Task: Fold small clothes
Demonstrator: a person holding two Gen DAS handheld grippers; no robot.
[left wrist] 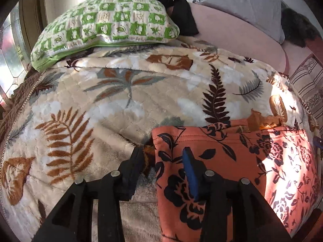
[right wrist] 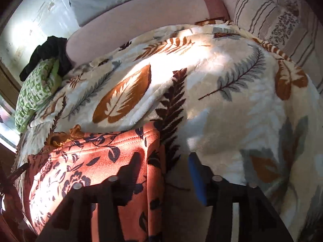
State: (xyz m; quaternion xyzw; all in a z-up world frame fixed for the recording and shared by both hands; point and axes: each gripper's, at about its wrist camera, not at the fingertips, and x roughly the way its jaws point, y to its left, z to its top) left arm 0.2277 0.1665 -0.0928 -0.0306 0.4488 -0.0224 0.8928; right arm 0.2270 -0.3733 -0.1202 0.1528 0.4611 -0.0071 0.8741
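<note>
Straddling opposite side edges of the orange floral garment (left wrist: 232,161), both tools are sitting with jaws wide apart and gripping nothing. The left hand-held gripper (left wrist: 163,157) is bracketing the garment's left edge: one finger is over the leaf-print blanket (left wrist: 121,104), the blue-padded finger is over the cloth. The right hand-held gripper (right wrist: 163,167) is bracketing the right edge the same way, dark finger over the cloth, blue finger over the blanket. The garment is lying flat, apparently already doubled, at the near edge of the bed, with a stitched hem along its far side and a mustard ruffle (left wrist: 264,121) showing beyond that hem.

Probable faults from this position:
- Closing a jaw too deep is likely to be pinching the plush blanket together with the garment, dragging the bedding during the fold.
- Closing too shallow is likely to be catching one layer only, so the stacked layers are separating.
- Uneven lifting between the two sides is likely to be skewing the fold line.
- Whether either finger is touching the cloth cannot be told.

Surroundings: a green checked pillow (left wrist: 105,26) and a black garment (left wrist: 177,2) are lying at the far left of the bed, a striped cushion (right wrist: 268,20) at the far right, all well apart from the work area. Nothing is obstructing the space beyond the hem.
</note>
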